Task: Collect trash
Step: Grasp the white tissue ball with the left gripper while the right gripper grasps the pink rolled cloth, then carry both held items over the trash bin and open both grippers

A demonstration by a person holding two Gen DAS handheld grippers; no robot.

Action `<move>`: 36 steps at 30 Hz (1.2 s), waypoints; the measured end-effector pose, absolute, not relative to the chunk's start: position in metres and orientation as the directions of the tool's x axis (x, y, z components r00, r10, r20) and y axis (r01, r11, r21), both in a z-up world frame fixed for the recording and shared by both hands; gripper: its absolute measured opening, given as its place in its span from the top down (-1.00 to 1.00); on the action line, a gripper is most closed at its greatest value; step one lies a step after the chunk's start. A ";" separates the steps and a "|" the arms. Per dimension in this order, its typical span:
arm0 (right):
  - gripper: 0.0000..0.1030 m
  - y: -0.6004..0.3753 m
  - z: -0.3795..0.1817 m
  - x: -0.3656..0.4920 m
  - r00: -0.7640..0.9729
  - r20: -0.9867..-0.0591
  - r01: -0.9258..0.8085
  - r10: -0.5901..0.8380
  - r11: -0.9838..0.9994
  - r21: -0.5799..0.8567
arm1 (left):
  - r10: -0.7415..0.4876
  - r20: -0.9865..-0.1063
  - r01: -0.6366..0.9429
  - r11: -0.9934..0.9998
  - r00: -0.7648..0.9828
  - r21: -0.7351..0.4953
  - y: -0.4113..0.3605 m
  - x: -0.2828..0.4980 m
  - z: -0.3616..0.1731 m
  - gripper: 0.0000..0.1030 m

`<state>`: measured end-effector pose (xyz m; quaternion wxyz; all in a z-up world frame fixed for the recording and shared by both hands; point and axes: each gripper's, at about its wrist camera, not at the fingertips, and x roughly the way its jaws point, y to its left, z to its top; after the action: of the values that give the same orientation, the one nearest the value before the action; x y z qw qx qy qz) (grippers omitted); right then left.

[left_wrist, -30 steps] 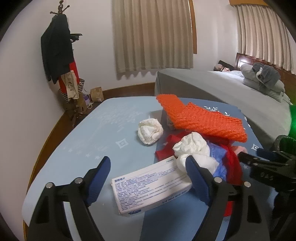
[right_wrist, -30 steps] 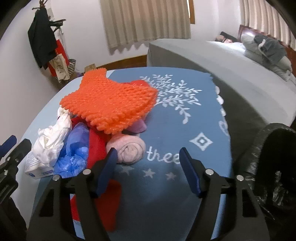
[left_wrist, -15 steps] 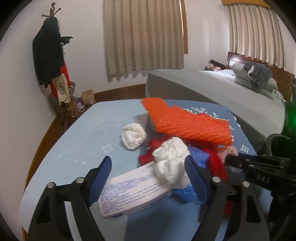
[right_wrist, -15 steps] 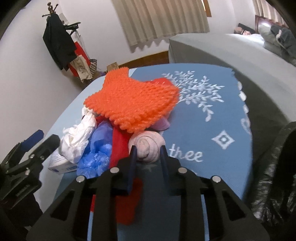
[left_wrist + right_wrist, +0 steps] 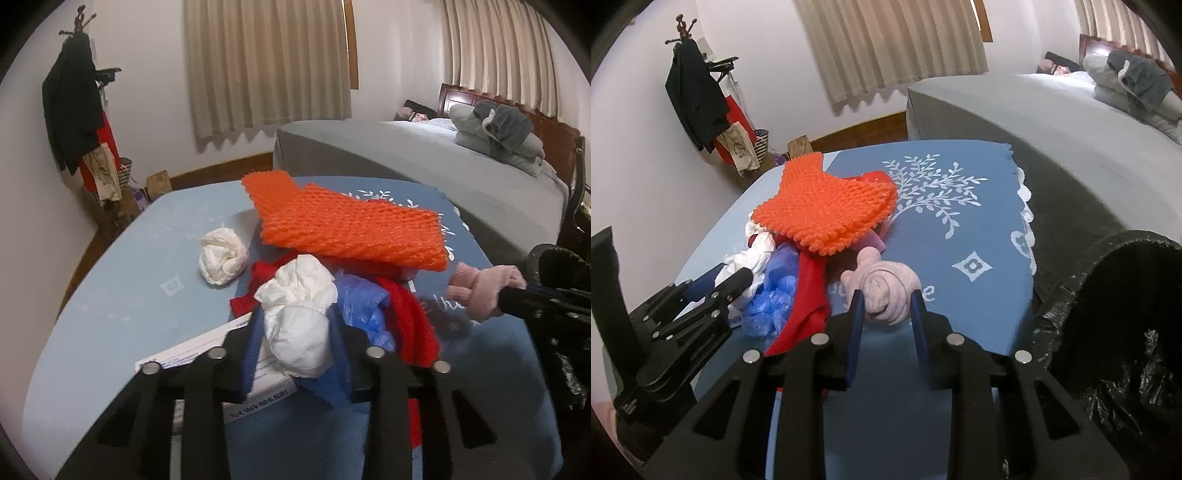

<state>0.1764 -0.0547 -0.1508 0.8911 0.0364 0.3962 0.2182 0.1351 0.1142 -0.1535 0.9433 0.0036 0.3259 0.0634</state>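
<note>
Two grippers recorded, each clamped on one item of trash. Left gripper point(image 5: 295, 343): blue fingers pressed against both sides of a white crumpled tissue wad point(image 5: 299, 321), near centre of its own view, the wad's lower lobe between the pads and its upper lobe bulging beyond them. Right gripper point(image 5: 886, 306): fingers pinched on a pink rolled cloth point(image 5: 882, 291), which also showed at the right of the left view, held at the gripper's tips apparently clear of the cover.

Items on the blue table cover point(image 5: 960, 236), white tree print on its far half:
- Orange foam mesh sheet point(image 5: 347, 225), far centre, lying on top of the pile.
- Red cloth point(image 5: 406, 314), under the mesh and trailing toward the near edge.
- Blue plastic bag point(image 5: 775, 291), crumpled, just beside the red cloth and touching the held wad.
- Second white tissue ball point(image 5: 221, 258), left of the pile, apart from it, on the pale part of the cover.
- White printed carton point(image 5: 207, 354), flat, partly under the left gripper's fingers.

Black bin bag point(image 5: 1126, 314): open mouth at the right, just beside the table edge.

Background: grey bed point(image 5: 424, 158) far right; coat stand point(image 5: 74, 110) far left; beige curtains point(image 5: 266, 62) on the far wall.
</note>
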 end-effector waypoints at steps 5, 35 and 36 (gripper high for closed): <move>0.52 -0.061 -0.143 0.168 0.608 -0.675 -0.357 0.418 0.903 0.238 | 0.116 -0.583 -0.118 0.992 0.804 0.035 0.115 0.128 -0.141 0.54; 0.51 -0.253 -0.101 0.088 0.782 -0.614 0.012 0.106 0.983 0.185 | -0.305 -0.486 0.316 0.947 0.819 -0.062 -0.063 0.108 -0.070 0.55; 0.51 -0.261 -0.103 0.085 0.782 -0.616 0.031 0.090 0.983 0.183 | -0.320 -0.486 0.331 0.941 0.813 -0.064 -0.071 0.107 -0.070 0.55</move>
<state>0.0847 -0.2607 -0.1031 0.9396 0.0918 0.3295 0.0158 0.1072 -0.0709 -0.0704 0.9521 0.0117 0.2533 -0.1710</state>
